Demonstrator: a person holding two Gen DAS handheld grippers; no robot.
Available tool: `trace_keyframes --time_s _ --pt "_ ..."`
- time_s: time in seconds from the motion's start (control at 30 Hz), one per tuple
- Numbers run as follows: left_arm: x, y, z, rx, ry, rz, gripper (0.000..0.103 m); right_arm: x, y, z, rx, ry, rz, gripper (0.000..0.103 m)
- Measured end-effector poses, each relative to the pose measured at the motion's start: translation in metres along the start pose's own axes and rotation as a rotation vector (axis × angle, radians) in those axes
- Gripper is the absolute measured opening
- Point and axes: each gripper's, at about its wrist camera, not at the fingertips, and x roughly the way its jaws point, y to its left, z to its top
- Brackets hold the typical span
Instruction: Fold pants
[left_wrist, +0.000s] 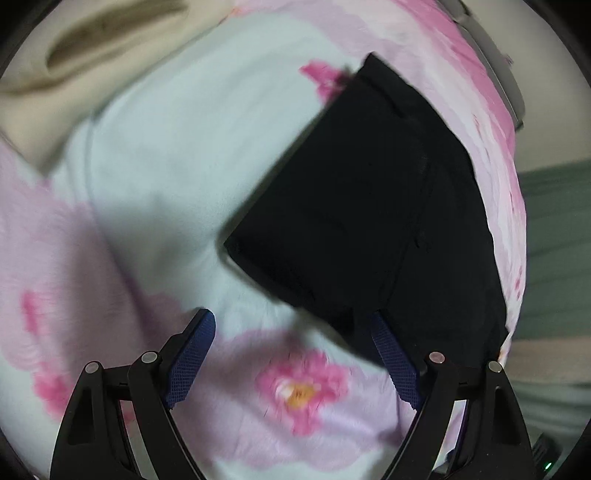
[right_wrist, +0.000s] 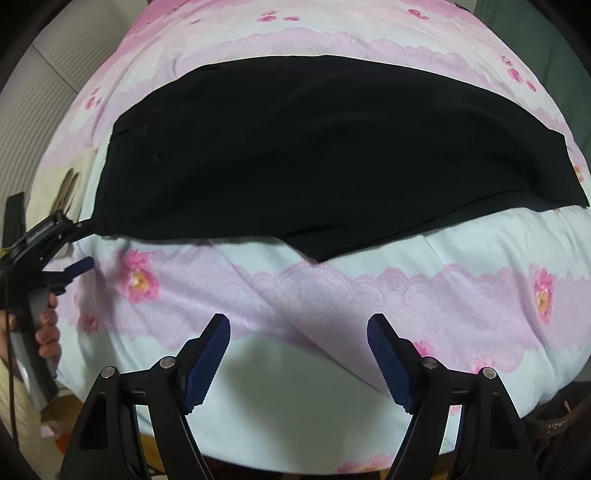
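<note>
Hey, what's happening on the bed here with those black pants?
A person is working with a handheld claw in each hand over a pair of black pants laid flat on a pink floral bedspread. The pants look already folded lengthwise, leg on leg. The left claw is open at the waistband end, with one finger at the fabric's edge but not gripping. The right claw is open above bare bedspread, short of the pants. Neither holds anything yet.
</note>
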Motion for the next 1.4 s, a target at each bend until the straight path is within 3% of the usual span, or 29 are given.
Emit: trace_keyframes --time_s 0.23,0.27,0.3,0.43,0.47,0.5,0.57,0.67,0.8,1.0,1.1,1.2,1.4 --pt "0.019 0.000 0.007 -0.054 -0.058 -0.007 0.085 0.012 0.002 0.001 0.006 -0.001 -0.031 0.076" --pt "0.017 -0.002 0.008 -0.057 -0.065 -0.004 0.079 0.013 0.002 0.001 0.003 0.000 -0.030 0.075" --pt "0.014 -0.005 0.010 -0.048 -0.083 -0.009 0.066 0.014 0.002 0.000 0.001 -0.001 -0.031 0.075" --pt "0.001 -0.015 0.021 -0.018 -0.086 0.033 0.043 0.019 -0.004 0.001 0.065 -0.009 -0.044 0.070" --pt "-0.007 -0.019 0.023 -0.002 -0.092 0.036 0.032 0.020 -0.007 0.002 0.077 -0.008 -0.041 0.069" --pt "-0.021 -0.027 0.025 0.034 -0.120 0.020 0.026 0.021 -0.009 0.003 0.087 -0.012 -0.037 0.068" --pt "-0.049 -0.047 0.028 0.092 -0.183 0.004 0.023 0.021 -0.010 0.006 0.088 -0.019 -0.016 0.059" --pt "-0.076 -0.073 0.041 0.127 -0.242 -0.020 0.021 0.018 -0.012 0.013 0.094 -0.042 0.054 0.058" --pt "-0.094 -0.106 0.056 0.192 -0.306 0.012 0.020 0.012 -0.013 0.024 0.108 -0.084 0.098 0.057" --pt "-0.086 -0.133 0.073 0.210 -0.308 0.048 0.020 -0.011 -0.020 0.041 0.115 -0.184 0.135 0.053" --pt "-0.086 -0.126 0.070 0.211 -0.305 0.062 0.020 -0.016 -0.026 0.051 0.129 -0.213 0.144 0.053" --pt "-0.084 -0.120 0.067 0.219 -0.300 0.076 0.020 -0.015 -0.032 0.057 0.131 -0.203 0.121 0.053" --pt "-0.083 -0.108 0.061 0.200 -0.287 0.089 0.020 0.007 -0.047 0.064 0.235 -0.162 0.232 0.053"
